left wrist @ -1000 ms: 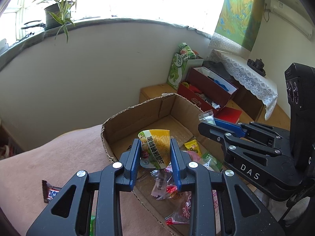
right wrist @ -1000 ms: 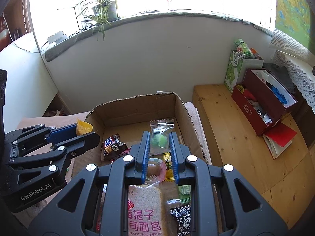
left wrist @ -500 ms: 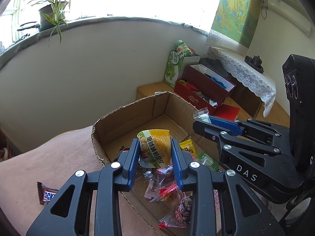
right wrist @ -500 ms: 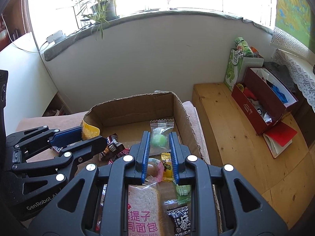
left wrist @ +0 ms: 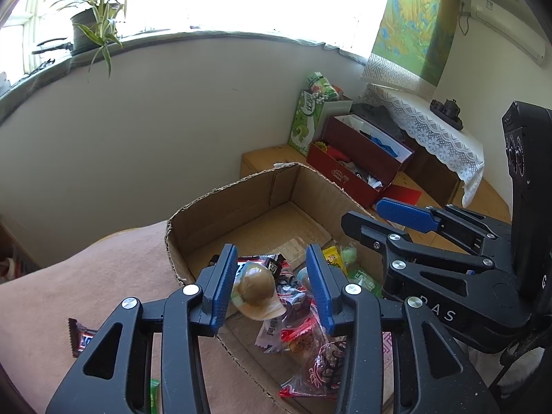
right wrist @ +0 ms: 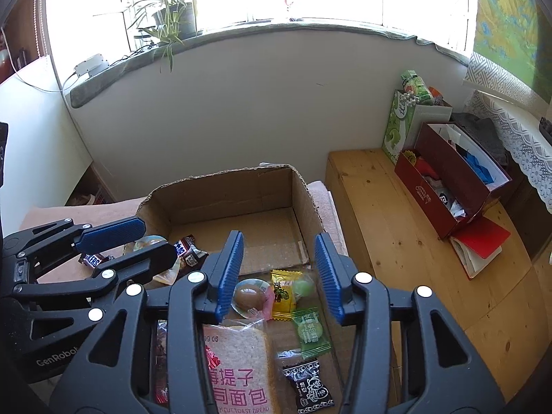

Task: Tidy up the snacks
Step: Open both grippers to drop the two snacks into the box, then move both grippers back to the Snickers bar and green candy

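Note:
An open cardboard box (left wrist: 241, 203) (right wrist: 224, 196) on a pink cloth holds several wrapped snacks. My left gripper (left wrist: 272, 283) is open above the box's near left part, over a clear packet with a brown round cake (left wrist: 257, 289). My right gripper (right wrist: 276, 269) is open over the box, above a clear packet with a green candy (right wrist: 303, 288), a yellow packet (right wrist: 283, 295) and a toast bread pack (right wrist: 238, 369). Each gripper shows in the other's view, the right in the left wrist view (left wrist: 386, 220) and the left in the right wrist view (right wrist: 138, 241).
A chocolate bar (left wrist: 81, 338) lies on the pink cloth (left wrist: 86, 276) left of the box. A wooden bench (right wrist: 396, 241) to the right carries a red box (right wrist: 448, 186) and a green carton (right wrist: 403, 120). A wall stands behind.
Both grippers have opened. The yellow-green packet has left my left gripper and the clear green-candy packet has left my right gripper; the candy packet now lies in the box.

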The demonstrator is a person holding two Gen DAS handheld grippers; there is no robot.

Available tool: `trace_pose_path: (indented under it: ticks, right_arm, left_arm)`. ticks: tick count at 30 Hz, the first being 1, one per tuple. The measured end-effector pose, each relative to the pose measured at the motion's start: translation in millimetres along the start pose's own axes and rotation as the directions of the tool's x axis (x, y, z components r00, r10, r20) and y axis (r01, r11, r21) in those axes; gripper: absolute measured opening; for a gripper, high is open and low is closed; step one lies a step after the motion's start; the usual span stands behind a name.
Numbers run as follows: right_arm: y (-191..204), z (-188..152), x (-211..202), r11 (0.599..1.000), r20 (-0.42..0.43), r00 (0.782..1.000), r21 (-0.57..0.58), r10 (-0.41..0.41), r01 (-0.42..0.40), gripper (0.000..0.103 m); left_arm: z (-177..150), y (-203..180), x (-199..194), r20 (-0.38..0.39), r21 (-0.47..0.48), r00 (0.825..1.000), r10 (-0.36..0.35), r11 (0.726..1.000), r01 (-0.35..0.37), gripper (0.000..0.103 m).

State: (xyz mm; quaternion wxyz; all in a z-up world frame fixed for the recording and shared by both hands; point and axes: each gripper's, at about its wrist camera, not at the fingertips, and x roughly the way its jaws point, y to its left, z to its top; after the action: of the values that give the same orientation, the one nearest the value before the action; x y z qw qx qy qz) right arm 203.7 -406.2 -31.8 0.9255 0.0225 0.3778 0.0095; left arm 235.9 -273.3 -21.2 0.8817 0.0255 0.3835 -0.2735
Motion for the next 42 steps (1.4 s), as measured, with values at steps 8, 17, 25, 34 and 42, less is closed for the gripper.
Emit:
trace_pose_path:
  ticks: [8, 17, 25, 34, 42]
  right_arm:
    - [0.9, 1.2, -8.9, 1.000, 0.018, 0.999, -0.008, -0.029, 0.029, 0.062]
    - [7.3, -1.4, -18.7, 0.999, 0.022, 0.999, -0.023, -0.049, 0.049, 0.069]
    - [22.4, -9.8, -35.2, 0.998, 0.029, 0.999, -0.043, -0.037, 0.038, 0.069]
    - [47.6, -22.1, -57.0, 0.999, 0.050, 0.999, -0.054, -0.002, 0.004, 0.069]
    - [93.8, -42.4, -71.4, 0.993, 0.060, 0.995, -0.089, 0.080, -0.075, 0.069]
  left_arm:
    - [-2.8, 2.5, -8.0, 0.010, 0.000, 1.000, 0.006, 1.000, -0.006, 0.048]
    - [-5.9, 6.2, -23.6, 0.025, -0.006, 1.000, 0.003, 1.000, -0.003, 0.048]
    - [-10.2, 11.8, -44.8, 0.051, -0.005, 0.998, 0.020, 1.000, -0.019, 0.048]
    - [-20.2, 44.8, -70.0, 0.070, -0.061, 0.997, 0.045, 0.997, -0.041, 0.048]
    - [-36.5, 103.5, -86.0, 0.059, -0.160, 0.992, 0.113, 0.982, -0.102, 0.048]
